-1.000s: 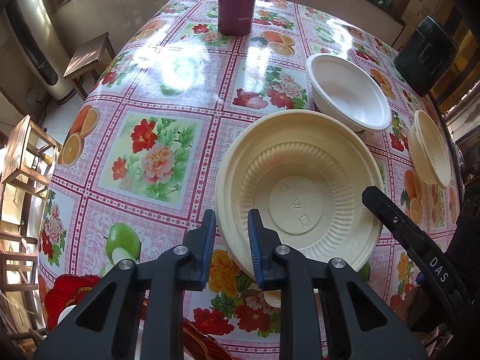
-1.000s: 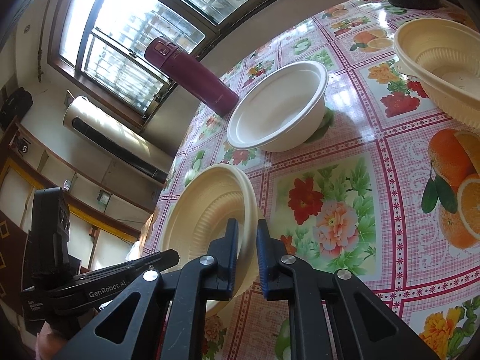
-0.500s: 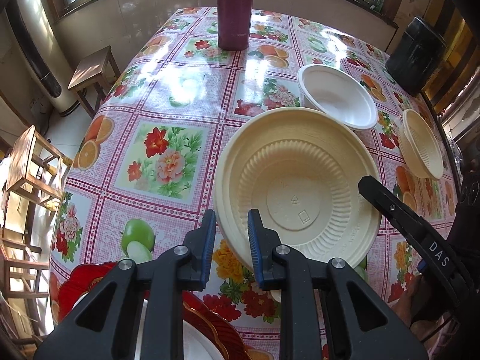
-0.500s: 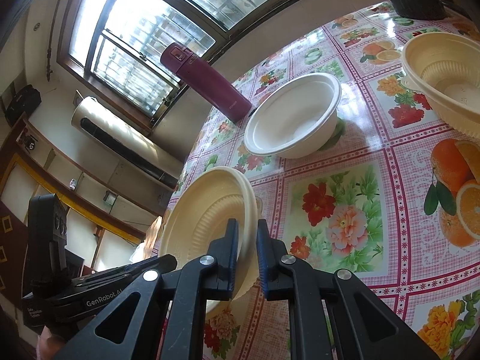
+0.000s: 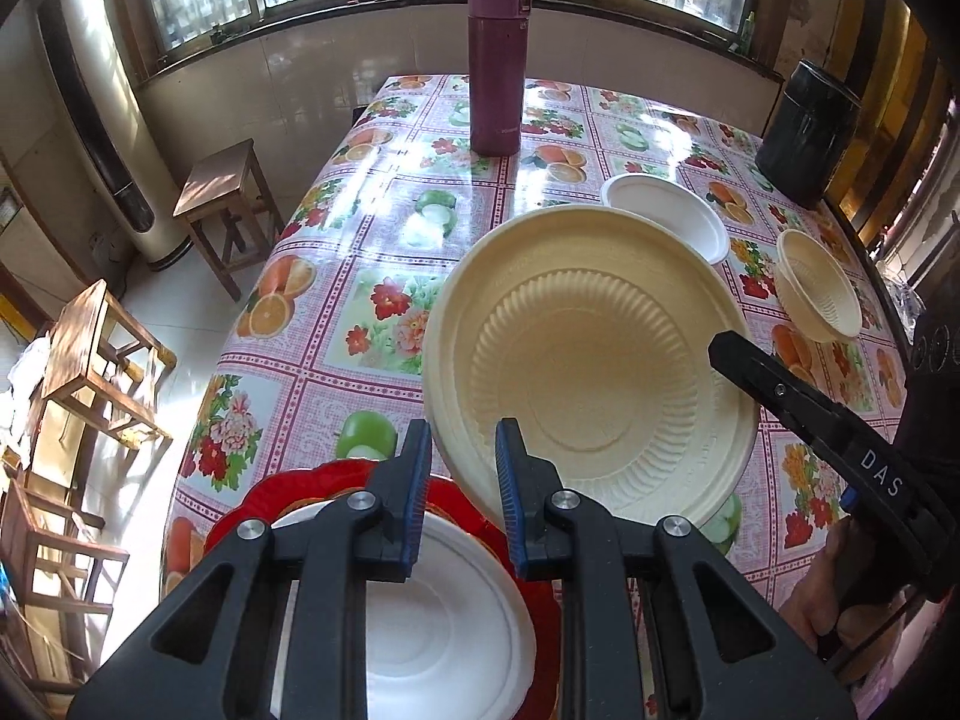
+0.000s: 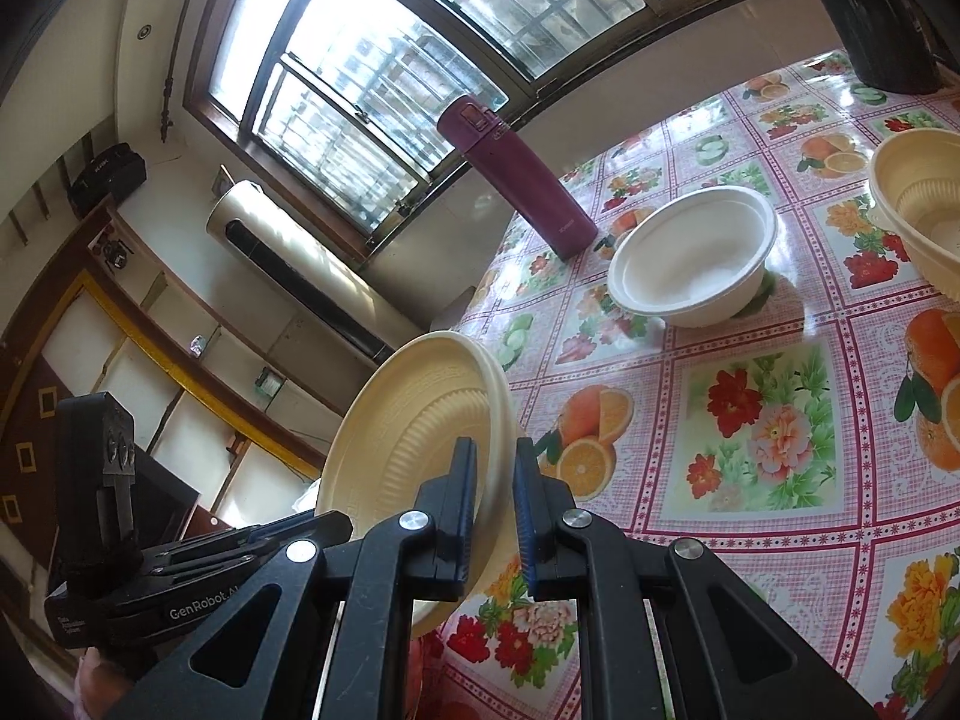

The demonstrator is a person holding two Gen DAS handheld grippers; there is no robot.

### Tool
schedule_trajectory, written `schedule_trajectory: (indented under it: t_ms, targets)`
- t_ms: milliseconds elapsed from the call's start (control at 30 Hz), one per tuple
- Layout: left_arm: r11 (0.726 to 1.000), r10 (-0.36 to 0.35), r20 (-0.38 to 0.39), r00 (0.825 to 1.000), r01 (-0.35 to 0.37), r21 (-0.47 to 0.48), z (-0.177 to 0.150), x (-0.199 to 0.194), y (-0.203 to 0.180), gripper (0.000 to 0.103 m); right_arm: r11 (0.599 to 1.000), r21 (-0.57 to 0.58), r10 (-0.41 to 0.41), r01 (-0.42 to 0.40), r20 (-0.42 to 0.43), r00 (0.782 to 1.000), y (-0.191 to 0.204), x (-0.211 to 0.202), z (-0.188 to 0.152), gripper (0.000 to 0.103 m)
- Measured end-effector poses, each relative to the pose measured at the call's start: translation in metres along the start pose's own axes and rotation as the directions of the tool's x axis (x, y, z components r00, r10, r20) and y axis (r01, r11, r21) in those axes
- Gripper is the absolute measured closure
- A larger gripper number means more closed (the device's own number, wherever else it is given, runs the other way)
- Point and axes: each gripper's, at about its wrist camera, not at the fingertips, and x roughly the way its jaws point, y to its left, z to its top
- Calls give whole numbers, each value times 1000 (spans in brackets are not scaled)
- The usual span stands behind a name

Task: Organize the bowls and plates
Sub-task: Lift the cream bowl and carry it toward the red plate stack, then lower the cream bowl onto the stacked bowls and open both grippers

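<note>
Left gripper (image 5: 462, 480): you're pinching the cream plate (image 5: 588, 360) rim.
Right gripper (image 6: 495, 504): you're clamping its opposite rim, keeping it steady.
White plate (image 5: 432, 618): lying beneath, probably your stack.

Cream ribbed plate (image 5: 591, 354), white bowl (image 5: 666, 219), maroon flask (image 5: 497, 66), pink fruit-and-flower tablecloth (image 5: 336, 276), red plate (image 5: 258, 504)

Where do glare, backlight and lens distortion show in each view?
Left wrist view: window glare washes out the tablecloth near the flask; fisheye bows the window frames. Right wrist view: the window is blown out, the horizon tilts, and the plate is sharp.
</note>
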Motion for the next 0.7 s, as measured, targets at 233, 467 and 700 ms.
schedule_trajectory:
  t_ms: [233, 467, 700]
  targets:
    - [999, 3, 27, 1000, -2, -43, -28, -22, 28, 84, 995, -85, 50, -51, -12, 999, 36, -1, -17, 91]
    - [996, 23, 52, 998, -18, -83, -55, -33, 50, 84, 988, -124, 87, -89, -19, 996, 60, 0, -40, 91]
    - [995, 60, 106, 993, -50, -89, -79, -46, 63, 84, 987, -128, 98, -103, -46, 994, 76, -1, -66, 91]
